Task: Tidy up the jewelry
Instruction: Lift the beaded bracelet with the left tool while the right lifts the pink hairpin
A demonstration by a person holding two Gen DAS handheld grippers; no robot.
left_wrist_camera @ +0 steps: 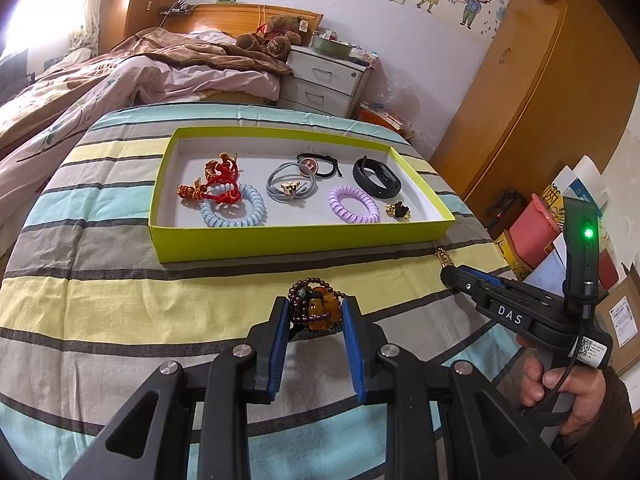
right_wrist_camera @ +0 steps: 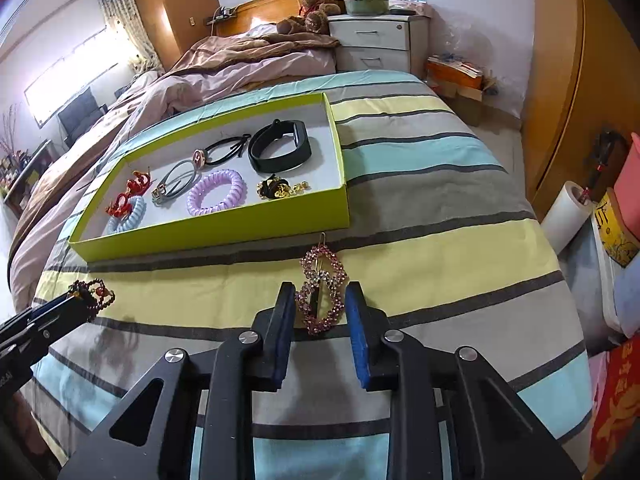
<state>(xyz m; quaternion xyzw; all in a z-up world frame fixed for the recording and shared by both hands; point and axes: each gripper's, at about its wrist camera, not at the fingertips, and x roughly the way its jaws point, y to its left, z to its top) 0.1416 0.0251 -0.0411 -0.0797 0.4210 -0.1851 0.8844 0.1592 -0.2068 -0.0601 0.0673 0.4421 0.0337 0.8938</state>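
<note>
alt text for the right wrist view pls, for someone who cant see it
The right tool straddles a pink rhinestone hair clip lying on a striped bedspread; whether its pads press the clip is unclear. Behind it, a lime-green box lid holds hair ties, a purple coil tie and a black fitness band. At the left edge, the left tool holds a dark beaded bracelet.

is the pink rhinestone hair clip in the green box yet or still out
Out. The hair clip lies on the striped bedspread in front of the green box, between the right gripper's fingers.
</note>
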